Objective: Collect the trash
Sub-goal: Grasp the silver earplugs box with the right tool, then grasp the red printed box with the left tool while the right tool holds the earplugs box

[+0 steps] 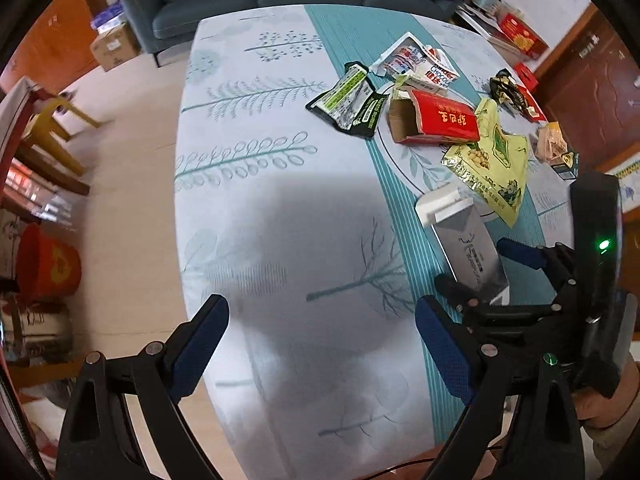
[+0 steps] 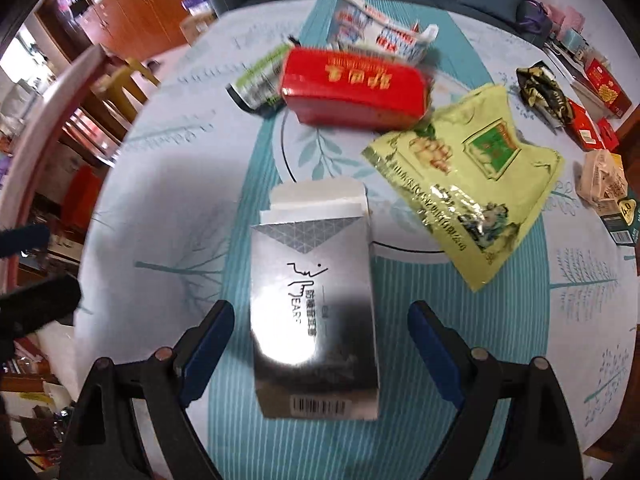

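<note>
Between open fingers (image 2: 436,352), "EAR"-marked silver box (image 2: 314,308)

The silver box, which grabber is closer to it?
Right. The right gripper is open with the silver box between its fingers. The left gripper is open over bare tablecloth, off to the box's left.

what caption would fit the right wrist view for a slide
Open right tool straddling a silver box on the patterned tablecloth, with a red box and yellow bag behind.
</note>
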Motion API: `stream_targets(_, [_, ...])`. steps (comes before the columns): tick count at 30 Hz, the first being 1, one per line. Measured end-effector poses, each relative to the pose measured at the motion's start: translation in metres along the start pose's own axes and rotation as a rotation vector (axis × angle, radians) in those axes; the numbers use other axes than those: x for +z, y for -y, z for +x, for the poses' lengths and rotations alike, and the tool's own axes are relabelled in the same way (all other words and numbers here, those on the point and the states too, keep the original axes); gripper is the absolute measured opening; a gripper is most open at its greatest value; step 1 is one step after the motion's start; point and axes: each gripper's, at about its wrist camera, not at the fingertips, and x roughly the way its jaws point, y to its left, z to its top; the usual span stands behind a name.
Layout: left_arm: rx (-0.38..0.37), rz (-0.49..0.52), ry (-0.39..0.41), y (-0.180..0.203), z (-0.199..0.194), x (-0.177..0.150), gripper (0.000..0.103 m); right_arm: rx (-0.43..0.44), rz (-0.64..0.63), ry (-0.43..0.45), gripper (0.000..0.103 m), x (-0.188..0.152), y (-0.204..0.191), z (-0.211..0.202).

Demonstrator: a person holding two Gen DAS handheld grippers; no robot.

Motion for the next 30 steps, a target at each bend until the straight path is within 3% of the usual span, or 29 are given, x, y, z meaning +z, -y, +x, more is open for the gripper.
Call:
stream_targets(3, [-0.001, 0.051, 0.007, 0.002, 0.003, 0.01, 0.093, -0.033, -0.001, -0.033, 0.089, 0.0, -0.003, 0.008])
stream_targets(6, [0.002, 0.102, 0.014, 0.005, 0.006, 0.022, 0.093, -0.067, -0.005, -0.028, 0.076, -0.001, -0.005, 0.006])
stream_targets(7, [0.001, 0.115, 0.016, 0.006, 0.007, 0.027, 0.093, -0.069, 0.003, -0.026, 0.065, 0.001, -0.005, 0.005])
stream_targets(8, [-0.002, 0.125, 0.019, 0.006, 0.007, 0.032, 0.093, -0.073, 0.01, -0.024, 0.061, 0.002, -0.004, 0.003])
stream_targets(14, [-0.044, 0.184, 0.007, 0.005, 0.02, 0.073, 0.093, -0.03, 0.106, -0.025, 0.06, 0.006, 0.009, 0.001])
stream_targets(18, [-0.048, 0.214, -0.027, 0.006, 0.036, 0.101, 0.093, -0.007, 0.214, 0.012, 0.06, 0.004, 0.026, -0.007])
stream_targets(22, [-0.063, 0.266, -0.011, 0.015, 0.036, 0.12, 0.093, 0.017, 0.322, 0.065, 0.06, 0.009, 0.046, -0.023])
stream_targets(30, [-0.091, 0.517, 0.031, 0.067, 0.022, 0.142, 0.093, 0.056, 0.508, 0.146, 0.06, 0.006, 0.084, -0.046])
